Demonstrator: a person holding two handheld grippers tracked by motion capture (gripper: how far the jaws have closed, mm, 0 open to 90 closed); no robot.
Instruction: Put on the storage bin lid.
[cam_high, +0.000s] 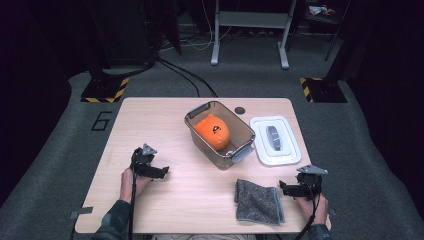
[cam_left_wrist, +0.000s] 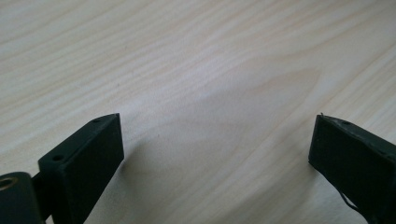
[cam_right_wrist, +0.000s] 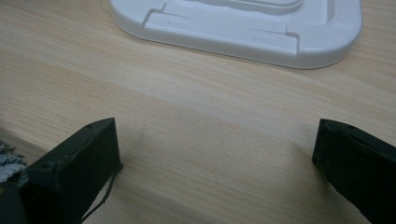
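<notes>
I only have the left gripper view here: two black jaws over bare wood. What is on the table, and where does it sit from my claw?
Observer: A clear plastic bin with grey handles stands mid-table, up and to the right of your left claw in the high view.
Operator: Anything inside it?
Observer: Yes, a round orange plush toy lies in the bin.
Operator: Where is the lid?
Observer: A white rectangular plastic lid lies flat on the table just right of the bin, ahead of the right claw.
Operator: Anything else loose?
Observer: A folded grey cloth lies at the near edge, just left of the right claw, whose jaws stand open and empty.
</notes>
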